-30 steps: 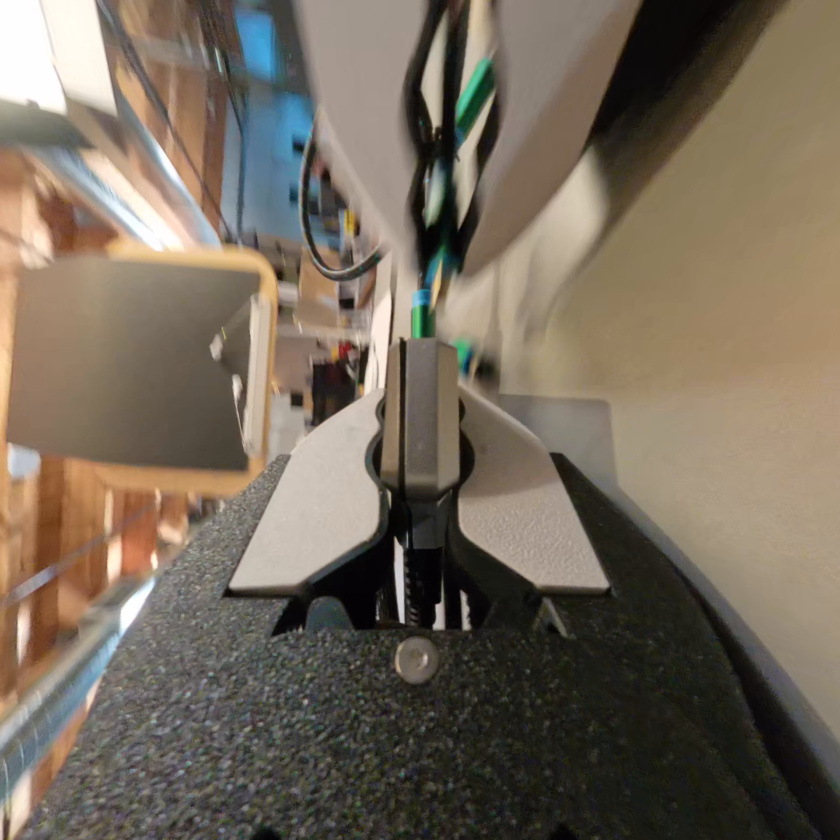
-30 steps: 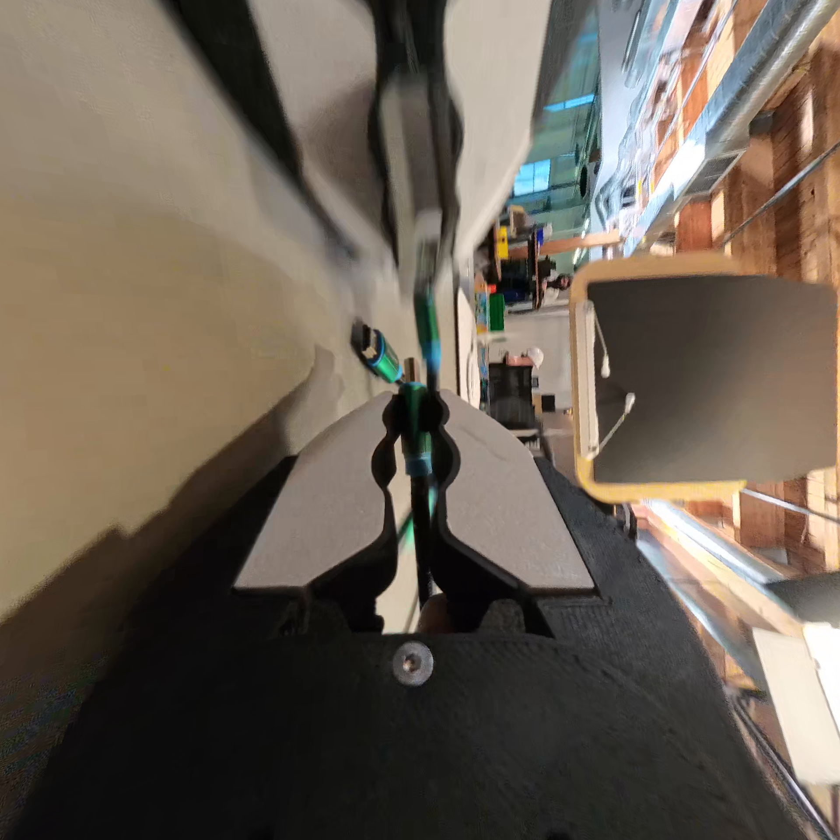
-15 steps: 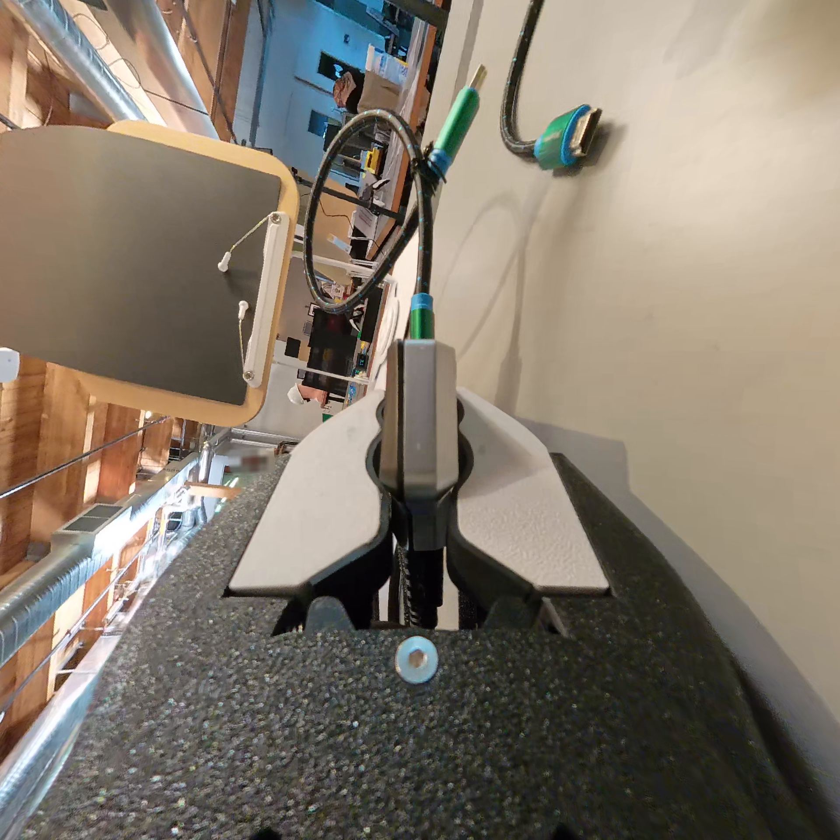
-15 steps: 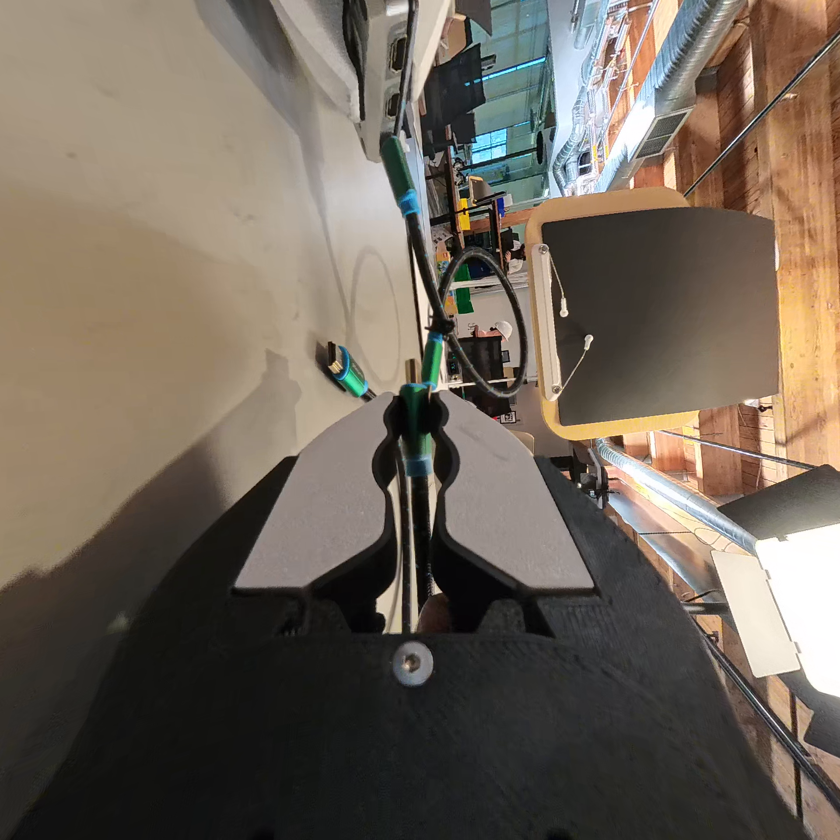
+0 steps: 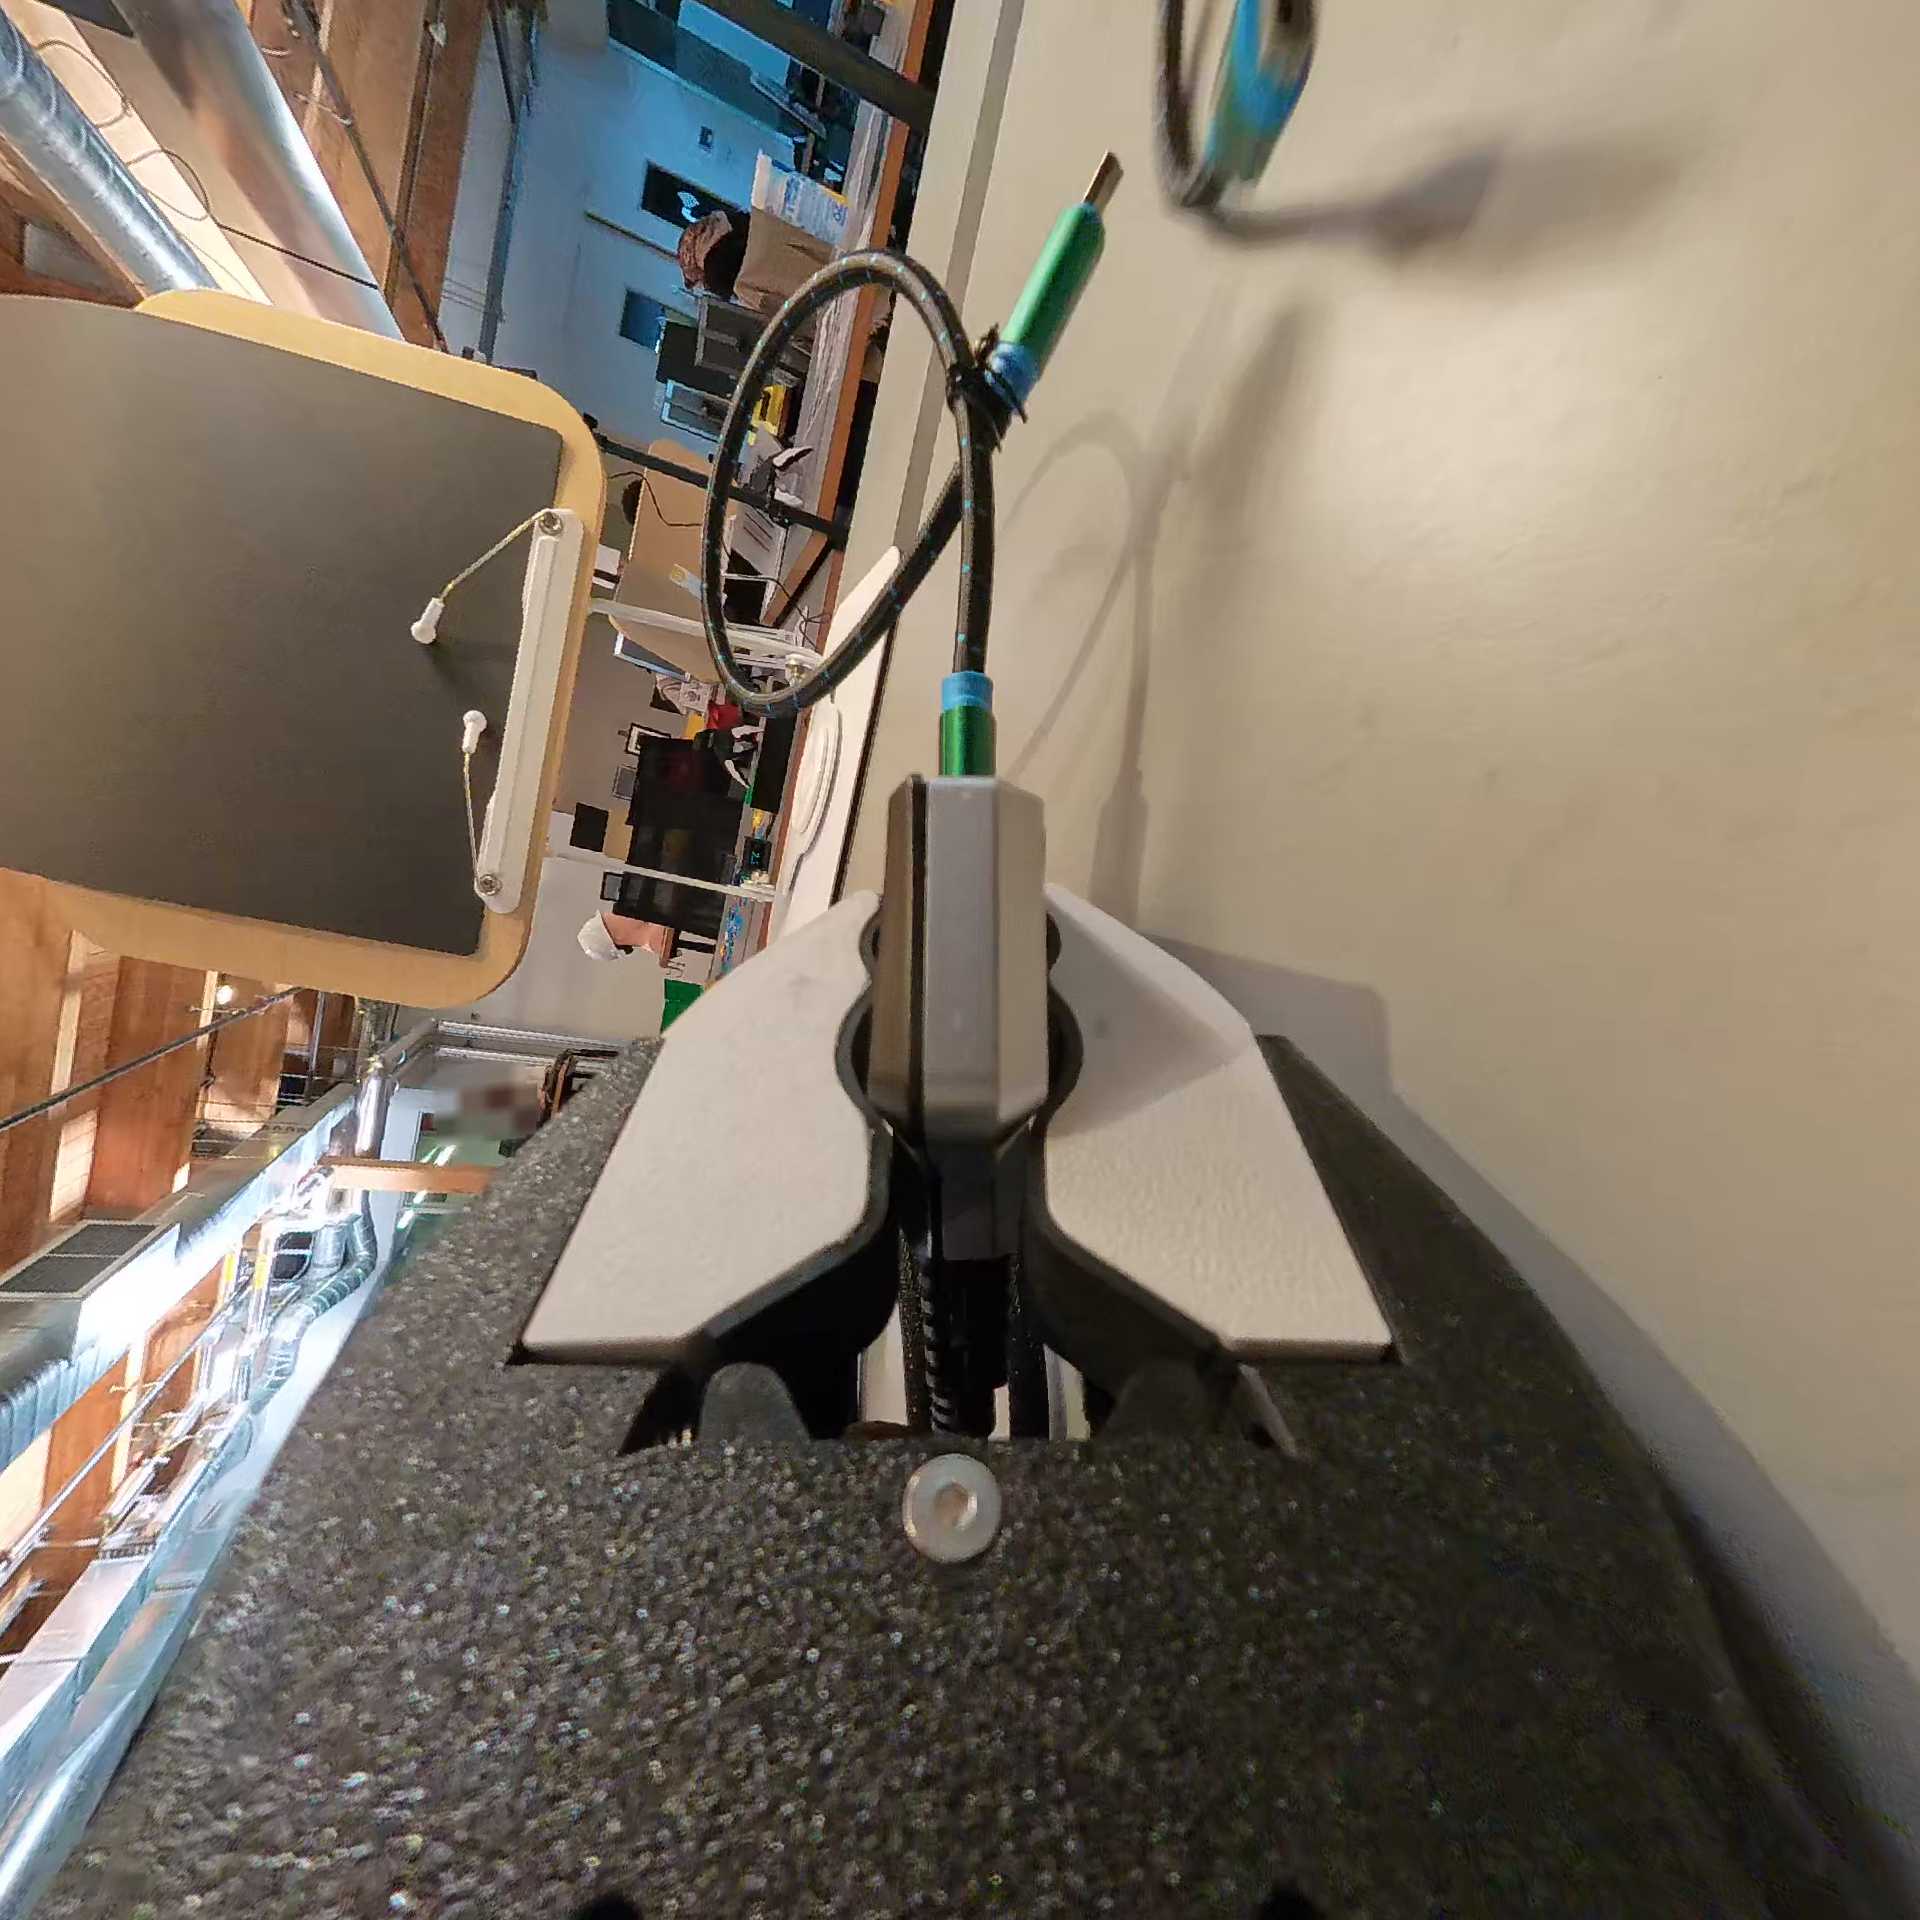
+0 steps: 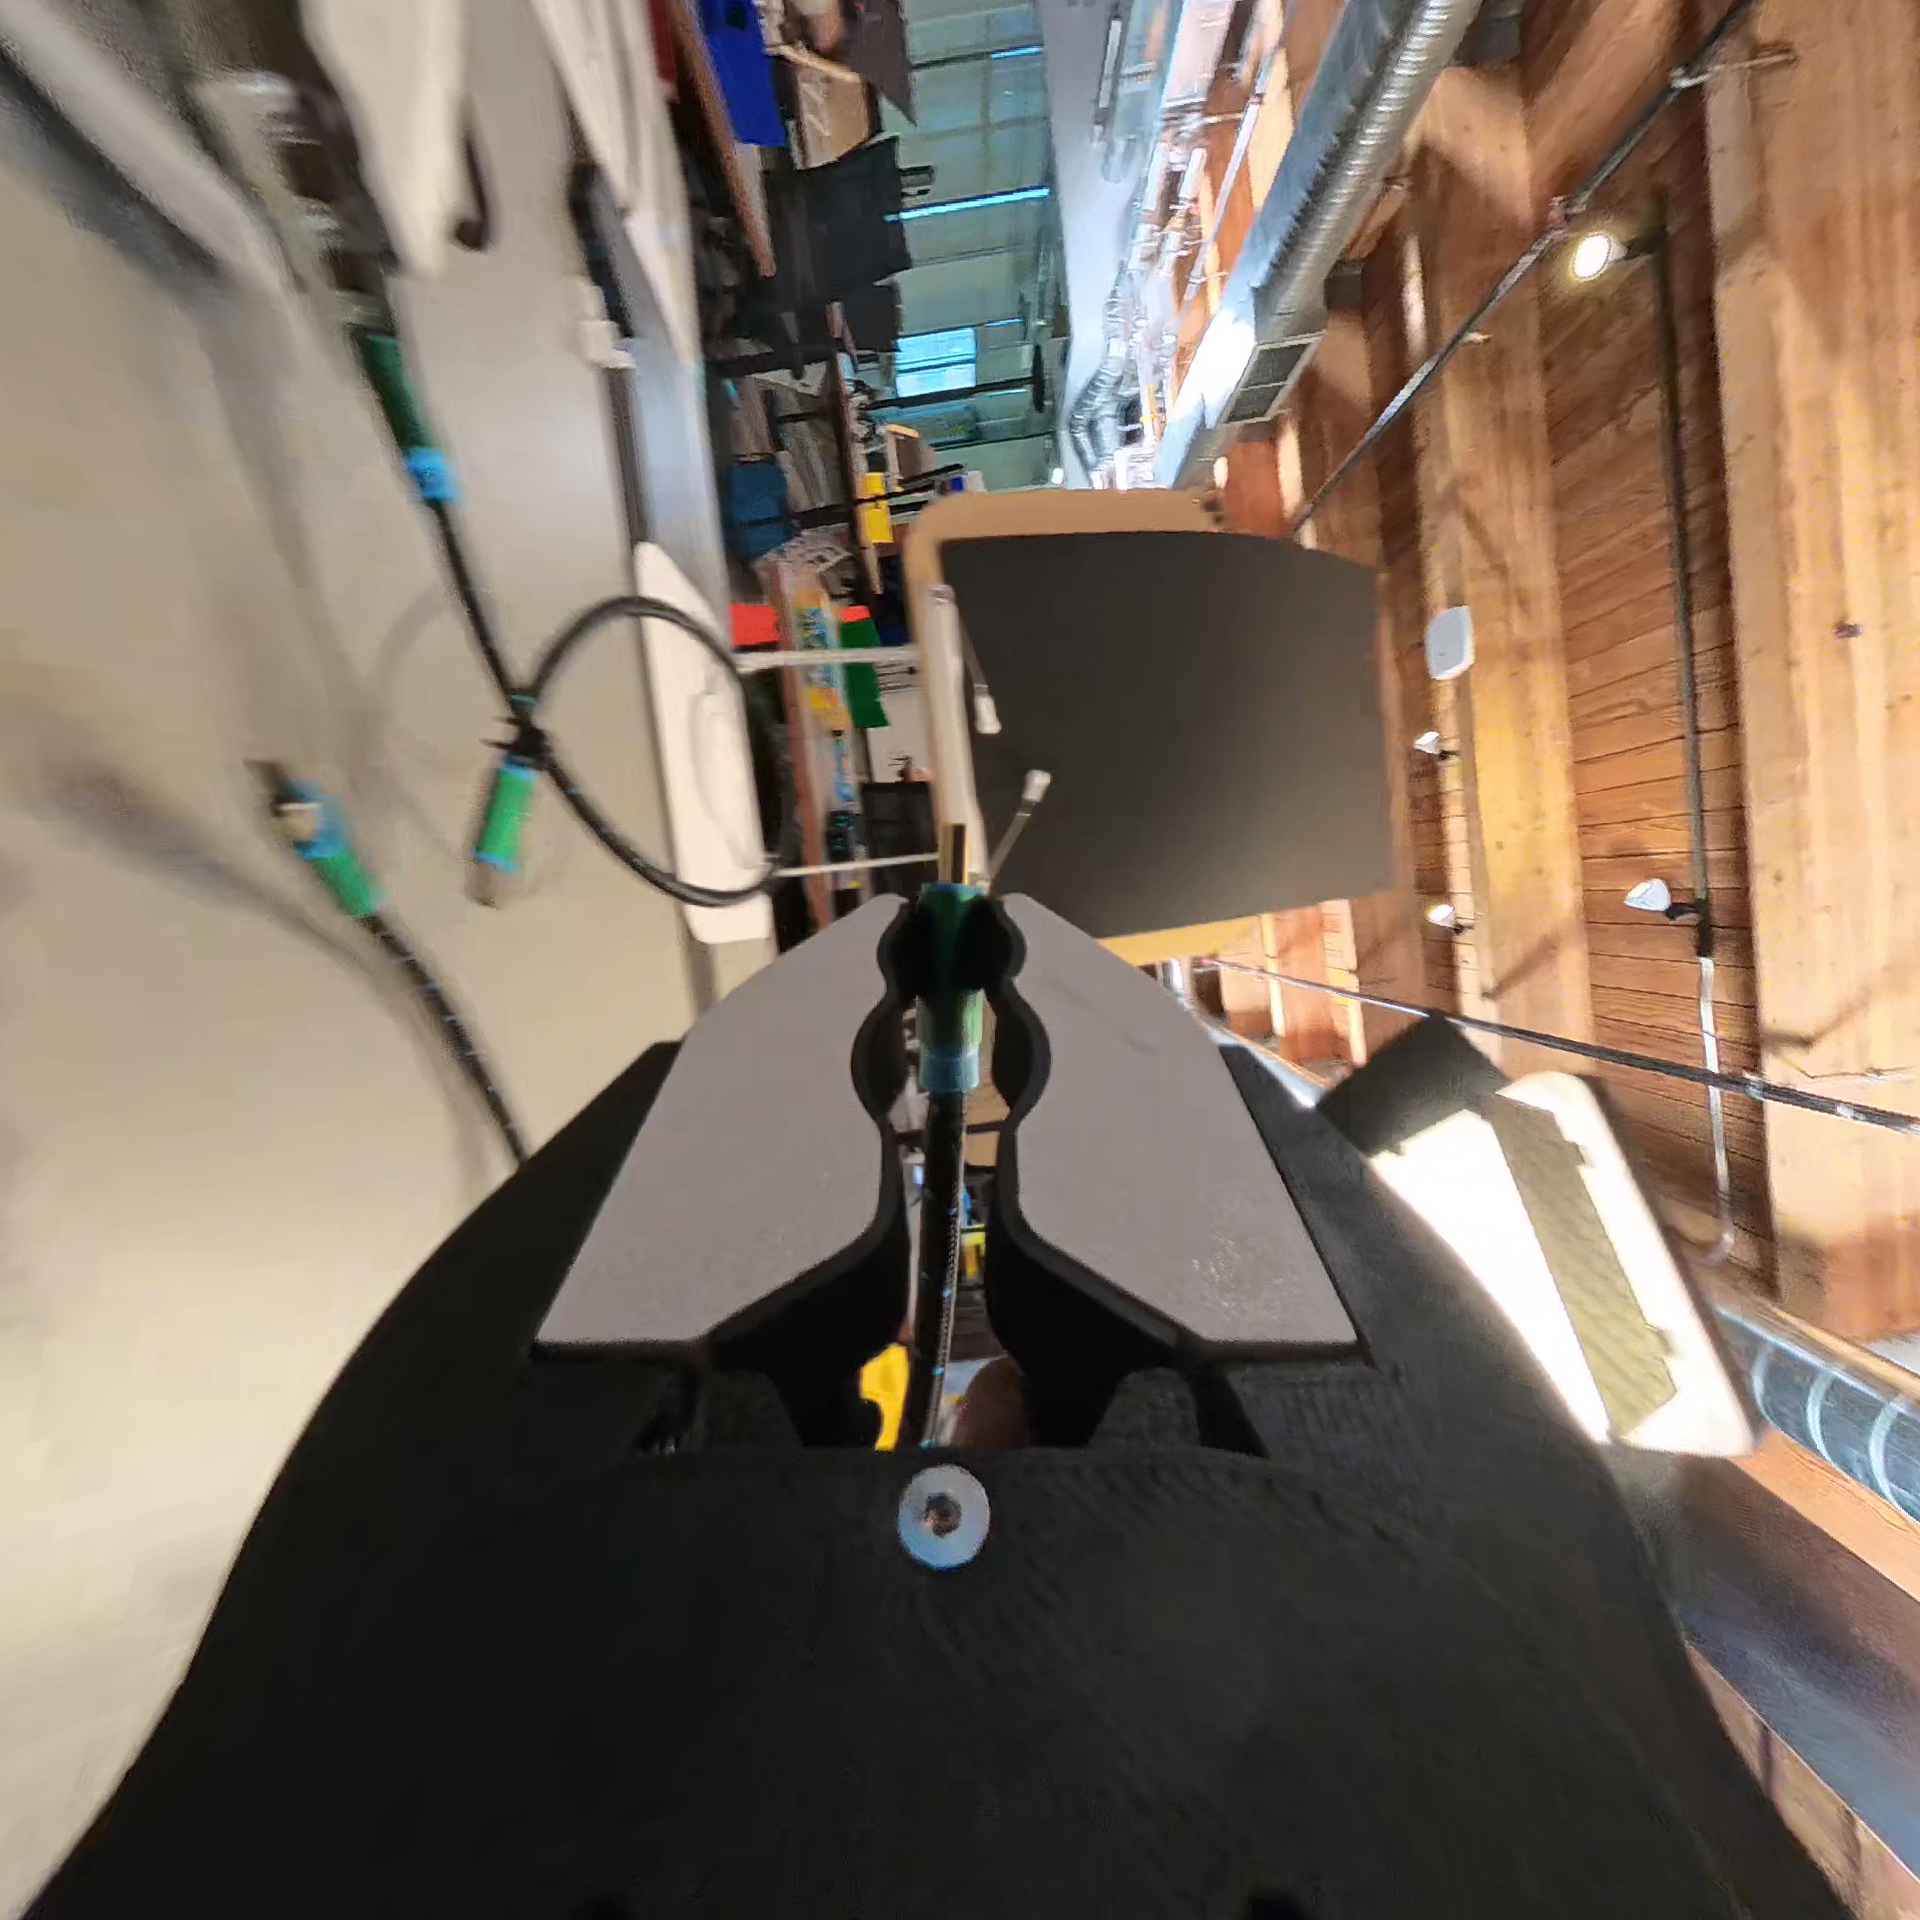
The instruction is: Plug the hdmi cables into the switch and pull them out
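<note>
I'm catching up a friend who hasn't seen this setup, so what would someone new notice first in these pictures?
First, the left gripper, shut on a grey switch with one green HDMI plug seated in its far end; that cable loops up to a free green plug in the air. In the other view, the right gripper is shut on another green plug, gold tip forward, away from the switch.

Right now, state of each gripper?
Left gripper: shut on the switch, one green plug seated in it.
Right gripper: shut on a green HDMI plug, unplugged.
</note>
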